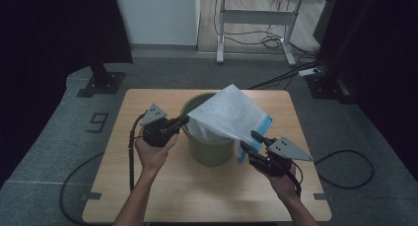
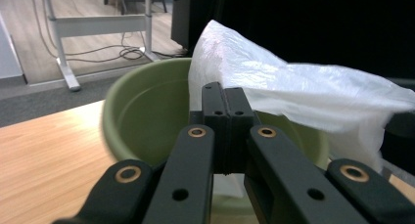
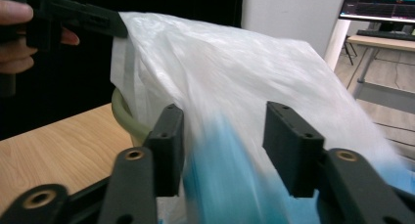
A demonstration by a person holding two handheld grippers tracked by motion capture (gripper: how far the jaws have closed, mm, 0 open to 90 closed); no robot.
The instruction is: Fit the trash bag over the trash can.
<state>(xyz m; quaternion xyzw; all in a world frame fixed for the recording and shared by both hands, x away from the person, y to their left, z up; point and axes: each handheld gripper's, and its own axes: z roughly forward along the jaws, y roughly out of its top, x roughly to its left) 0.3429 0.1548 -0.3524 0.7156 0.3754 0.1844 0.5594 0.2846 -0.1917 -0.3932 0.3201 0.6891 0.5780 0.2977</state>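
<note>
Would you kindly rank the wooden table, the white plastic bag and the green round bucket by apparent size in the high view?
1. Wooden table, clearly largest.
2. White plastic bag.
3. Green round bucket; the bag covers part of it, so ranks 2 and 3 are uncertain.

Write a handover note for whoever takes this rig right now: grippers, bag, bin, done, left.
Left gripper: shut on a corner of the white plastic bag, over the near-left rim of the green bin.
Right gripper: jaws apart, the bag's blue-edged end between them, pads not pressing.
Bin stands mid-table; the bag drapes across its top, part hanging inside.
Done: one corner gripped.
Left: probably regrip with the right gripper, spread the bag's mouth and fit it over the rim.
</note>
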